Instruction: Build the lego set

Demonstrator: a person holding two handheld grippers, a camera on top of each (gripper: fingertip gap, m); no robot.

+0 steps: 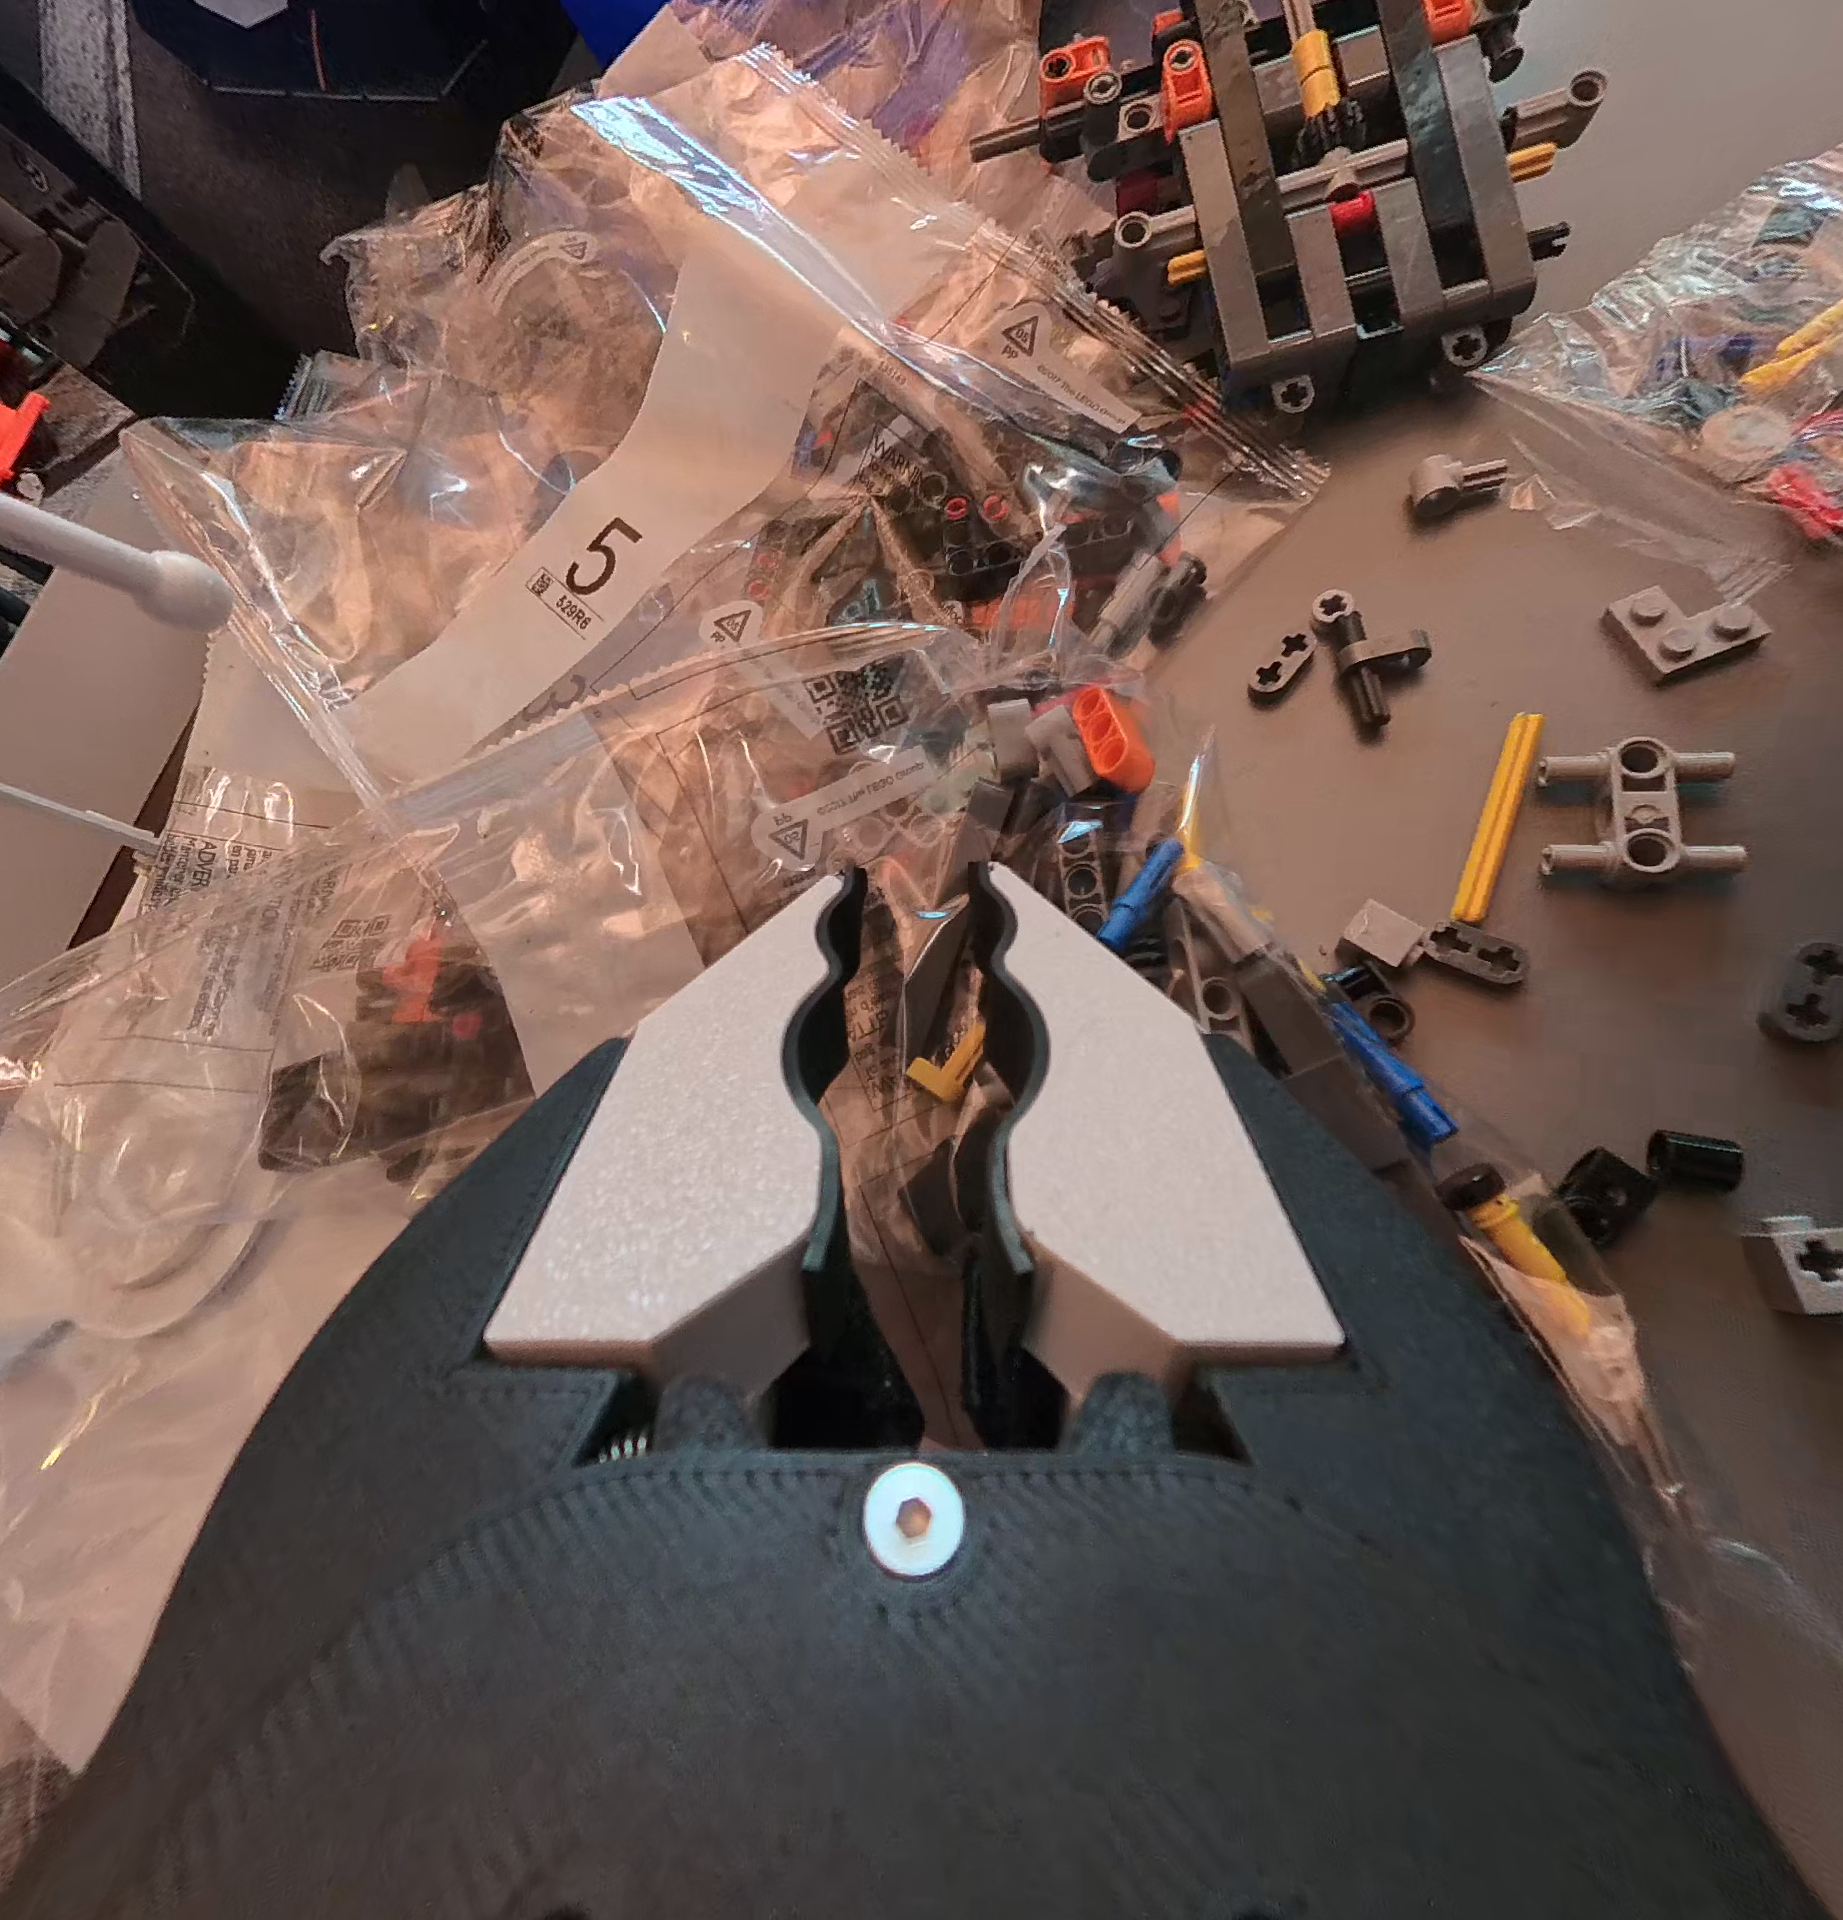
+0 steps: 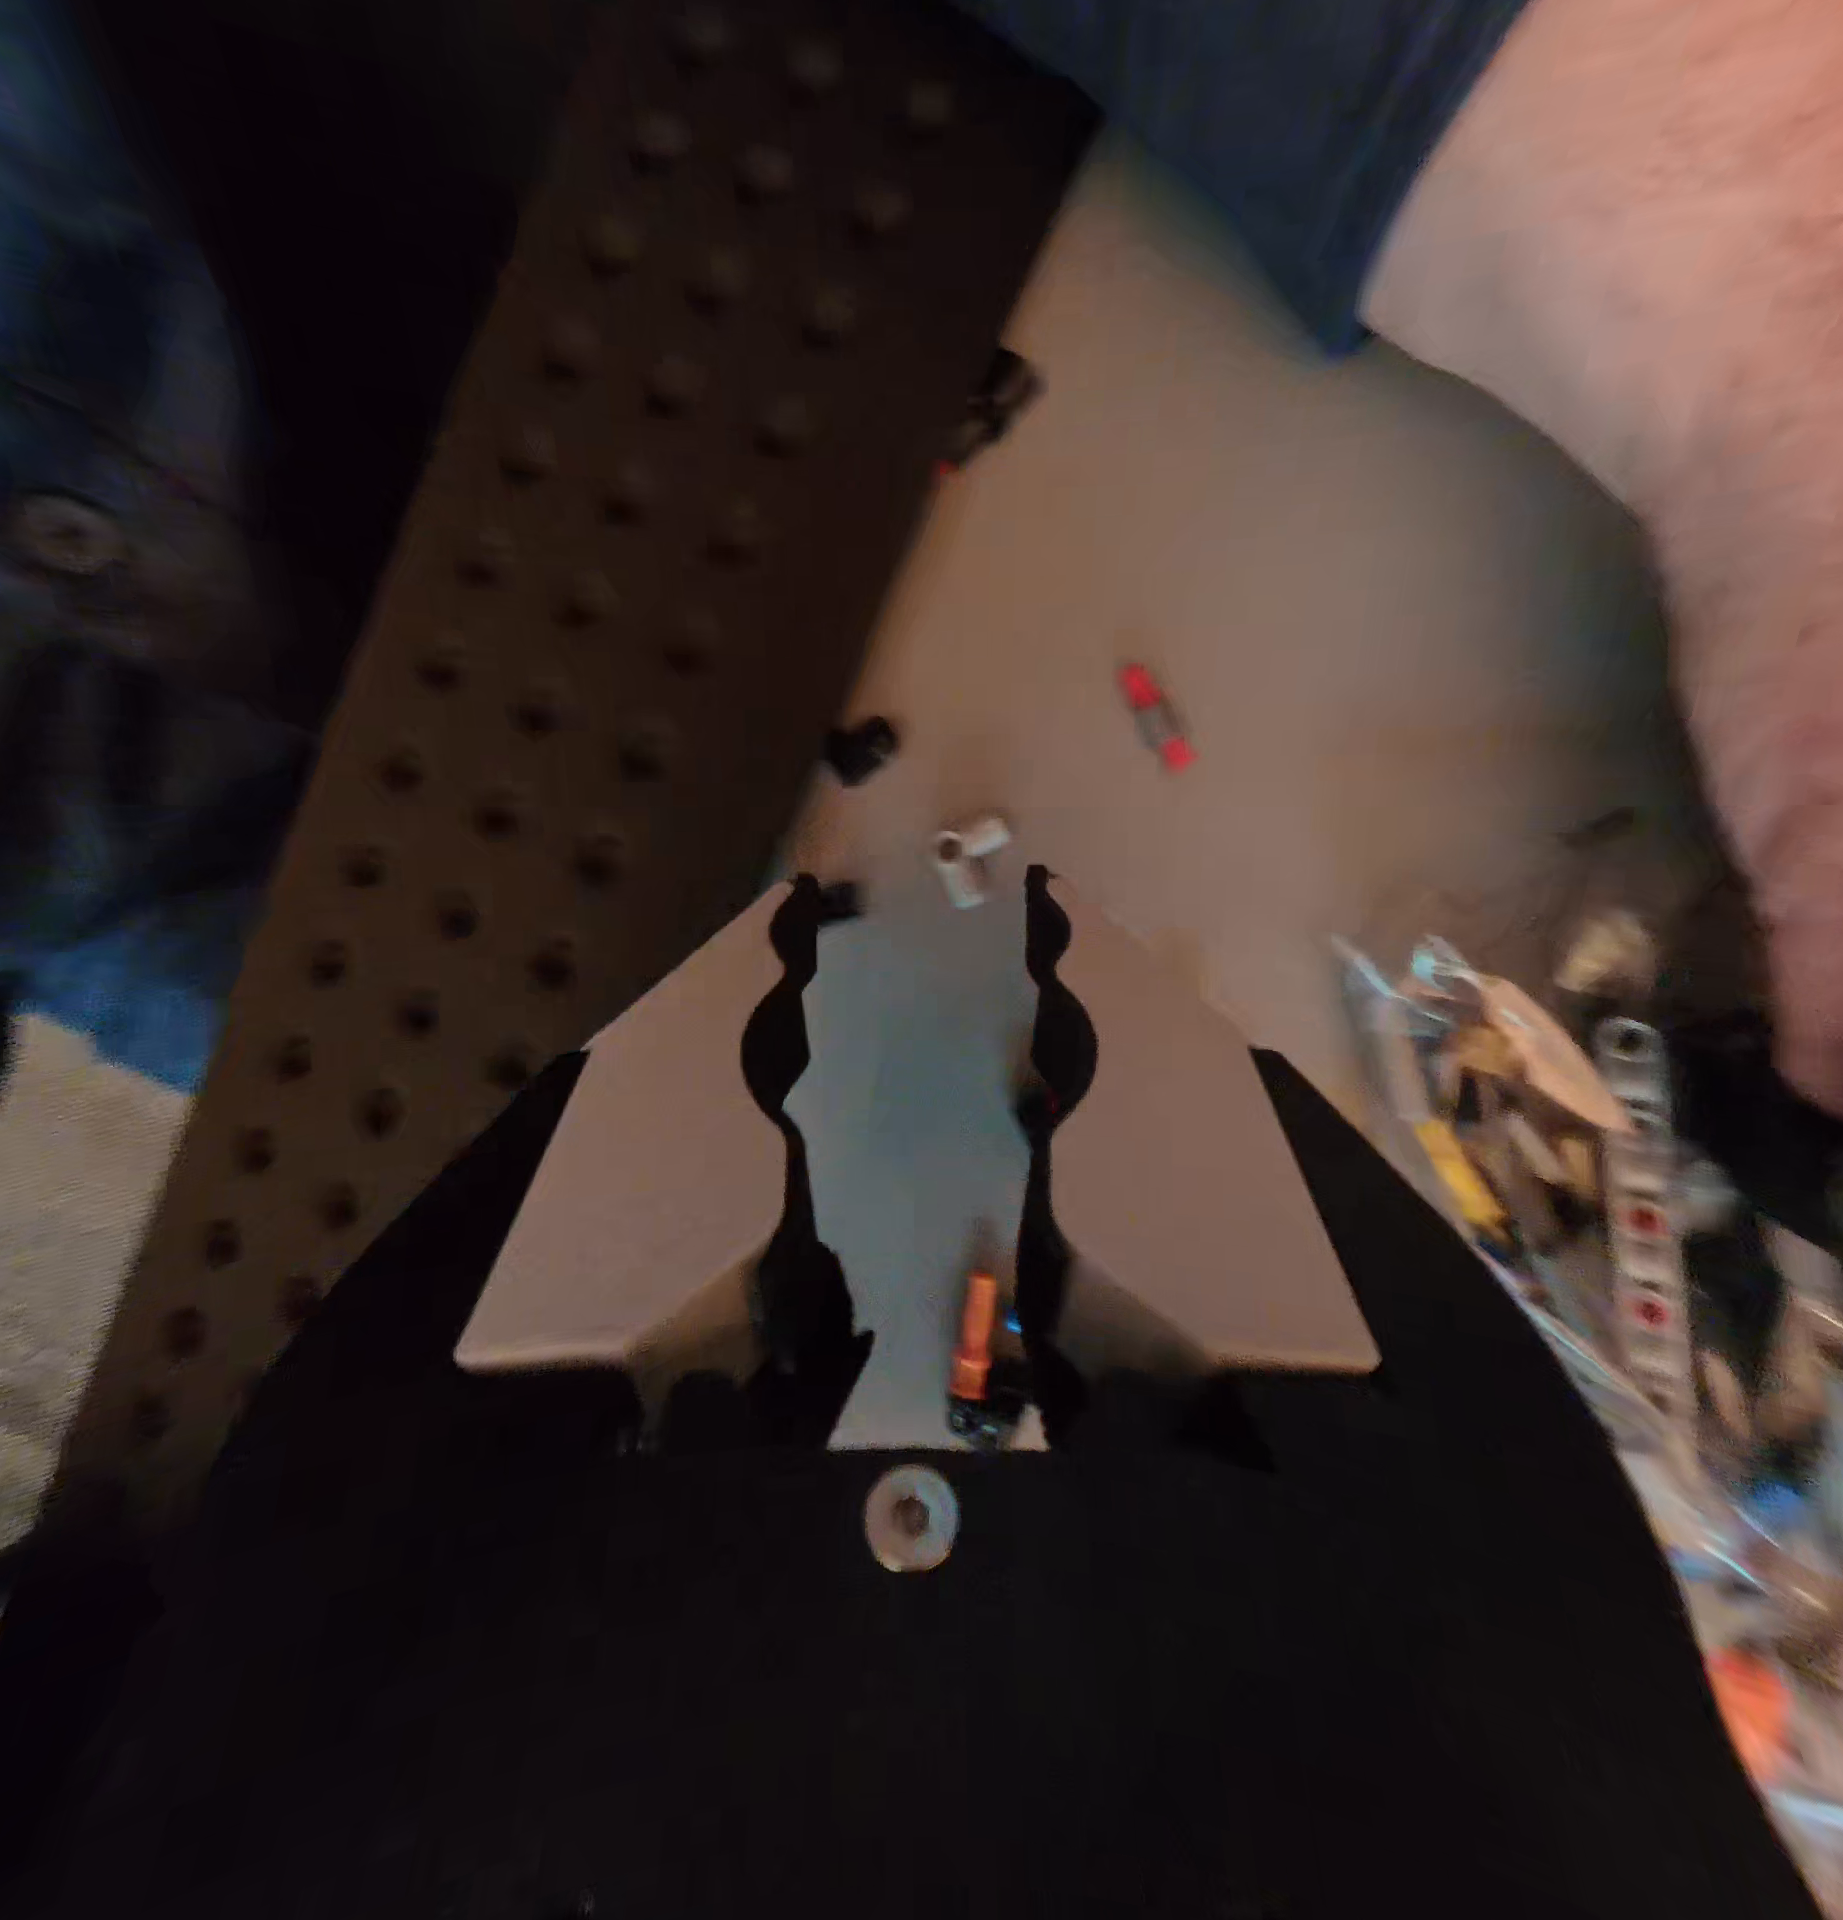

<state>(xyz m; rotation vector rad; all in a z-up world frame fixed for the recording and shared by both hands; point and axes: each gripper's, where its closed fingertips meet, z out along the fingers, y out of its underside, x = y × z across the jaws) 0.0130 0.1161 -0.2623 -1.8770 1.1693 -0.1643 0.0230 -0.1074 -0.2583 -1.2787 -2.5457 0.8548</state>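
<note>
In the left wrist view my left gripper (image 1: 915, 883) hovers over a heap of clear plastic part bags (image 1: 626, 540); its jaws stand a narrow gap apart with nothing between them. A partly built grey and black Technic assembly (image 1: 1343, 197) stands at the far right. Loose parts lie on the brown table (image 1: 1312, 582): a yellow axle (image 1: 1499, 821), a grey double connector (image 1: 1639, 816), a grey L-shaped plate (image 1: 1681, 629). The right wrist view is blurred. My right gripper (image 2: 917, 883) is open and empty above the table, just short of a small white connector (image 2: 967, 852). An orange pin (image 2: 974, 1340) shows between its fingers.
A dark strip with rows of dots (image 2: 605, 623) runs diagonally left of the right gripper. A person's forearm (image 2: 1675, 416) reaches in at the upper right. A red piece (image 2: 1156, 717), black pieces (image 2: 860, 748) and a bag of parts (image 2: 1499, 1091) lie nearby. White rods (image 1: 86, 561) stick in at the left. My right fingertips sit around 20 cm from my left ones. About 9 cm separates my left fingertips from the yellow axle (image 1: 1499, 821). From the left gripper's tips to the grey double connector (image 1: 1639, 816) is close to 10 cm.
</note>
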